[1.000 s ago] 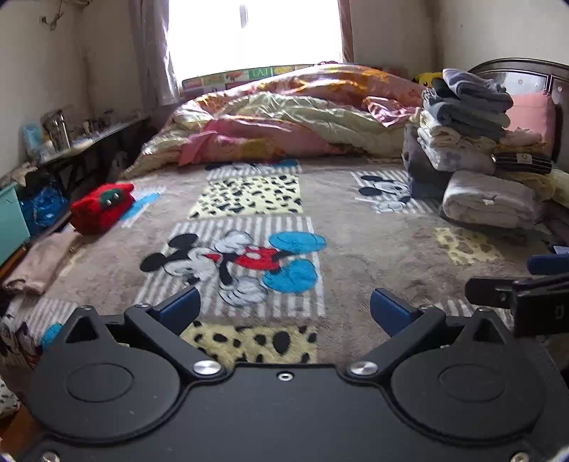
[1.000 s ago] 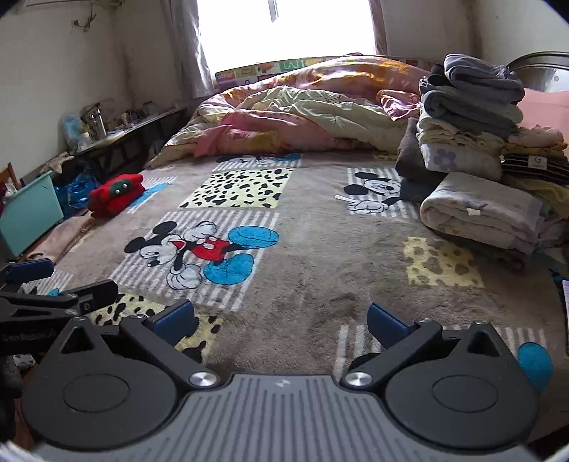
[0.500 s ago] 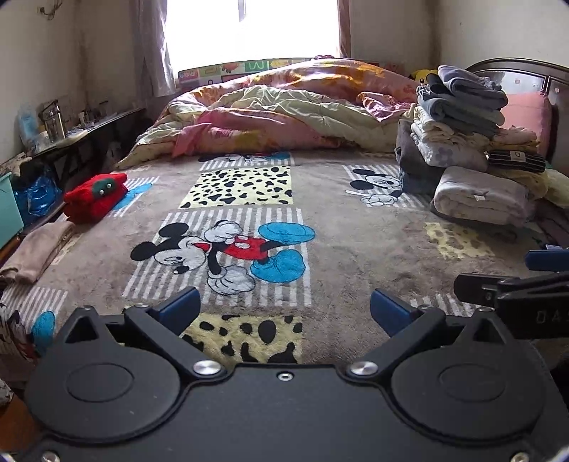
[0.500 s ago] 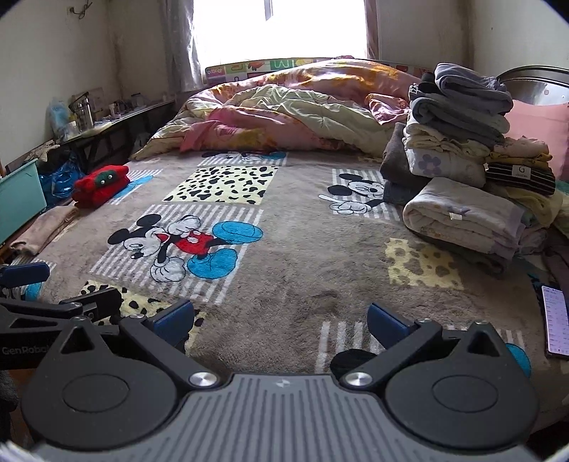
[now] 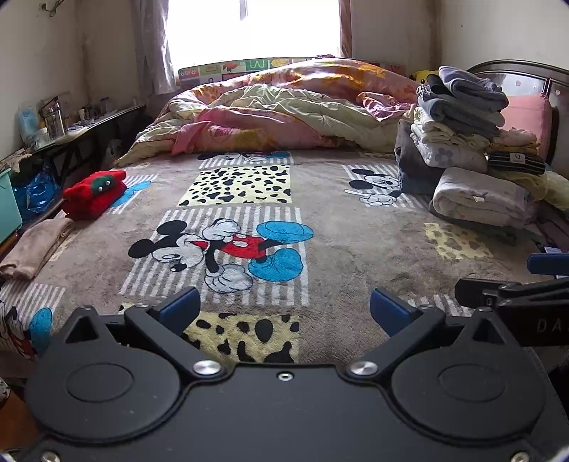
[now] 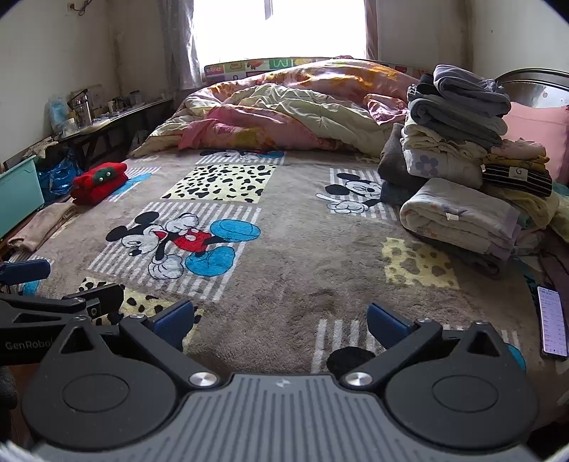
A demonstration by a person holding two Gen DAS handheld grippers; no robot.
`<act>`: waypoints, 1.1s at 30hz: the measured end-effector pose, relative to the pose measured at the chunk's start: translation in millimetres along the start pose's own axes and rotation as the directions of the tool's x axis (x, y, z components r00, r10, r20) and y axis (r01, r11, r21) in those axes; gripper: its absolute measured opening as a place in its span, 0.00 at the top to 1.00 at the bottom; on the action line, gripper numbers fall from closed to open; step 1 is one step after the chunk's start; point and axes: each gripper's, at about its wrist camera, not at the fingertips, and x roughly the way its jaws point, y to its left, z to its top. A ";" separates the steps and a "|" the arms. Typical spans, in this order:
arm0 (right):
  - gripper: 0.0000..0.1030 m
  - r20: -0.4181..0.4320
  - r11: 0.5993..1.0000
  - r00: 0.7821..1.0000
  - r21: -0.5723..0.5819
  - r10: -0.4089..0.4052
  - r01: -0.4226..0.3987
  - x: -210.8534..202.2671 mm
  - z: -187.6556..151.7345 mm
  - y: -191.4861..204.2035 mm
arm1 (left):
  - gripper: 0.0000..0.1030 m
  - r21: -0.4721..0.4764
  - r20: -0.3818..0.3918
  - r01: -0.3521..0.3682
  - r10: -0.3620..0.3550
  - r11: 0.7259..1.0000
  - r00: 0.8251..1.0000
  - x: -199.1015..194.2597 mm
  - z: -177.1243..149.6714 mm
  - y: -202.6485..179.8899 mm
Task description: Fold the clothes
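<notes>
1. Here, the left gripper (image 5: 284, 307) hangs over the near edge of a brown plush bed blanket printed with cartoon mice and spotted yellow patches (image 5: 355, 227); its blue-padded fingers (image 5: 179, 307) are spread wide with nothing between them.
2. The right gripper (image 6: 279, 320) sits just beside it to the right, over the same blanket (image 6: 302, 256), jaws likewise wide and holding nothing.
3. Each gripper shows at the edge of the other's view: the right one (image 5: 512, 295) at the right margin, the left one (image 6: 60, 305) at the left margin.
4. A tall stack of folded clothes in grey, cream and floral fabrics (image 5: 458, 117) stands at the far right of the bed, with a folded pale quilted bundle (image 5: 480, 200) lying at its near foot.
5. The same stack (image 6: 458, 117) and bundle (image 6: 458, 216) appear in the right wrist view, well apart from both grippers.
6. A folded red knitted garment (image 5: 94, 193) lies at the far left edge, and a folded beige towel-like piece (image 5: 35, 248) lies nearer on the left.
7. A crumpled pink, yellow and orange quilt (image 5: 284, 110) is heaped along the far side, below the bright window (image 5: 252, 32).
8. A smartphone with a lit screen (image 6: 552, 321) rests on the blanket at the near right.
</notes>
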 end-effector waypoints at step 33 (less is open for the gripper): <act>0.00 -0.029 1.000 0.999 0.018 0.013 -0.013 15.5 -4.0 -7.3 | 0.00 0.022 -0.015 -0.017 0.018 1.000 1.000 15.8 -3.2 -9.4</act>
